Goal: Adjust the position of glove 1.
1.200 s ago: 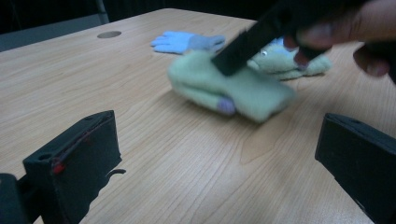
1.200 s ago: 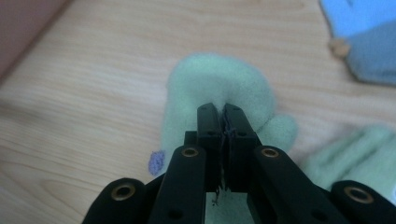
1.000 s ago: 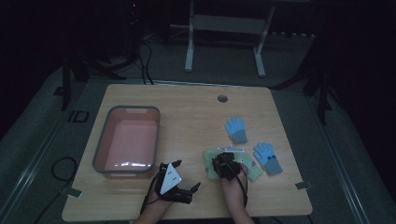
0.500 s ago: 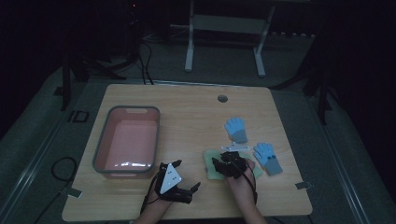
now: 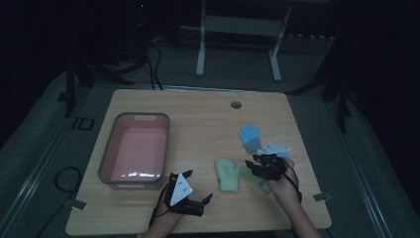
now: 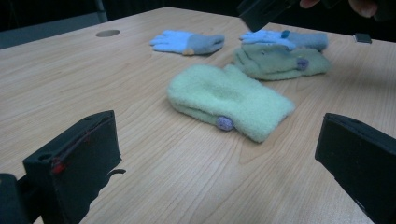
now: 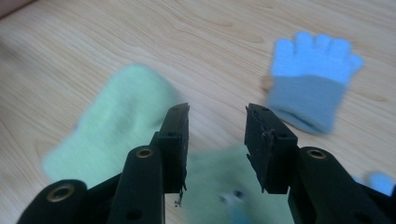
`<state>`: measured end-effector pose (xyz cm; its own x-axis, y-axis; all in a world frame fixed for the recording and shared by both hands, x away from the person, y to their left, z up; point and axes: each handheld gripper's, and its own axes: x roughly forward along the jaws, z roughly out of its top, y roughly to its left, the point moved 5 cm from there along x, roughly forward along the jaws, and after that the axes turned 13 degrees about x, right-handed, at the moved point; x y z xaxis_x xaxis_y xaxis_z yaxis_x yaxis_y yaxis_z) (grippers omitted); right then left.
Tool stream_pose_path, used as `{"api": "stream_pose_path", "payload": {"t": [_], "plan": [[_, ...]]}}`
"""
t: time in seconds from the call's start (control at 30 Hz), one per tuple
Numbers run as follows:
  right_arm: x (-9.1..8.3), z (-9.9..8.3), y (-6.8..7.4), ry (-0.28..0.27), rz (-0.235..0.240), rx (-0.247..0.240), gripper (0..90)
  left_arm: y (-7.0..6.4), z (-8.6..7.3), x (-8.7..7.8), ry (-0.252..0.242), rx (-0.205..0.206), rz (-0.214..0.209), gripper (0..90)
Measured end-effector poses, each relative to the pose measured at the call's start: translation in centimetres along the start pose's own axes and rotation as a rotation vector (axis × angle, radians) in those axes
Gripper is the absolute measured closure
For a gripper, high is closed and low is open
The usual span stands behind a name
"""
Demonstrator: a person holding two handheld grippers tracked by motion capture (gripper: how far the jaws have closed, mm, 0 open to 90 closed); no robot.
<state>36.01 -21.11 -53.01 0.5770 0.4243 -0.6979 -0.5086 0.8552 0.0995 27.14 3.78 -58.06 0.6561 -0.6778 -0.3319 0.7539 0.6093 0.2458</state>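
**Right gripper view: open jaws poised over the second green mitten**

Right gripper view shows the right gripper (image 7: 217, 140) with its jaws parted by a moderate gap and nothing held between them. Directly beneath the jaws lies a green mitten with a small button (image 7: 233, 205), blurred in this view; it seems to be the thing about to be picked up. Beside it, towards the left gripper, a second light green mitten (image 7: 116, 121) lies flat on the table (image 7: 93, 37), and farther off a blue and grey glove (image 7: 310, 79) rests with its fingers spread.

For a clean pick, it is judged that the jaws should be lowered straight onto the mitten beneath them, so that only its fabric is pinched. Care is needed, since in the left gripper view another blue glove (image 6: 280, 38) is seen touching that mitten (image 6: 275, 60) on its far side and could be dragged along.

In the high view the left gripper (image 5: 190, 201) rests near the front edge of the table, its jaws wide apart and empty, as the left gripper view confirms.

A pink bin with a grey rim (image 5: 166, 144) stands on the left part of the table, well apart from the mittens. Nothing is seen inside it; only a pale reflection lies on its floor. It is taken to be the likely destination.
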Motion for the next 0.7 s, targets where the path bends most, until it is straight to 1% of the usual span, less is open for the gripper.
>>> {"api": "stream_pose_path", "payload": {"t": [0.07,0.13,0.17,0.23,0.27,0.33,0.37,0.5,0.57,0.6,0.63,0.7], "plan": [[-0.5,-0.3,-0.7,0.001,0.015,-0.032,60.2,0.0,0.0,0.0,0.000,0.001,0.000,0.2],[-0.8,-0.7,-1.2,0.012,0.050,-0.050,60.1,0.0,0.0,0.0,0.000,-0.001,0.001,0.2],[-1.0,-0.9,-1.6,0.017,0.041,-0.059,60.1,0.0,0.0,0.0,0.000,-0.002,0.002,0.2],[-1.1,-1.4,-2.2,0.031,0.045,-0.086,59.2,0.0,0.0,0.0,0.000,-0.002,0.002,0.2],[-1.2,-1.8,-2.5,0.033,0.041,-0.084,59.2,0.0,0.0,0.0,0.001,-0.002,0.002,0.2],[-1.2,-2.6,-2.8,0.046,0.066,-0.078,58.5,0.0,0.0,0.0,0.002,-0.002,0.002,0.1],[-1.1,-3.0,-2.9,0.050,0.063,-0.078,58.5,0.0,0.0,0.0,0.003,-0.002,0.001,0.2],[-0.4,-4.5,-3.0,0.078,0.097,-0.075,57.4,0.0,0.0,0.0,0.003,-0.001,0.002,0.2],[-0.1,-4.8,-2.9,0.083,0.092,-0.082,57.4,0.0,0.0,0.0,0.004,-0.001,0.002,0.2],[0.2,-5.2,-2.8,0.093,0.091,-0.091,57.4,0.0,0.0,0.0,0.004,0.000,0.002,0.2],[0.7,-5.7,-2.8,0.090,0.083,-0.095,58.0,0.0,0.0,0.0,0.003,0.000,0.002,0.2],[0.8,-5.7,-2.9,0.086,0.086,-0.075,59.9,0.0,0.0,0.0,0.003,0.000,0.002,0.2]]}}
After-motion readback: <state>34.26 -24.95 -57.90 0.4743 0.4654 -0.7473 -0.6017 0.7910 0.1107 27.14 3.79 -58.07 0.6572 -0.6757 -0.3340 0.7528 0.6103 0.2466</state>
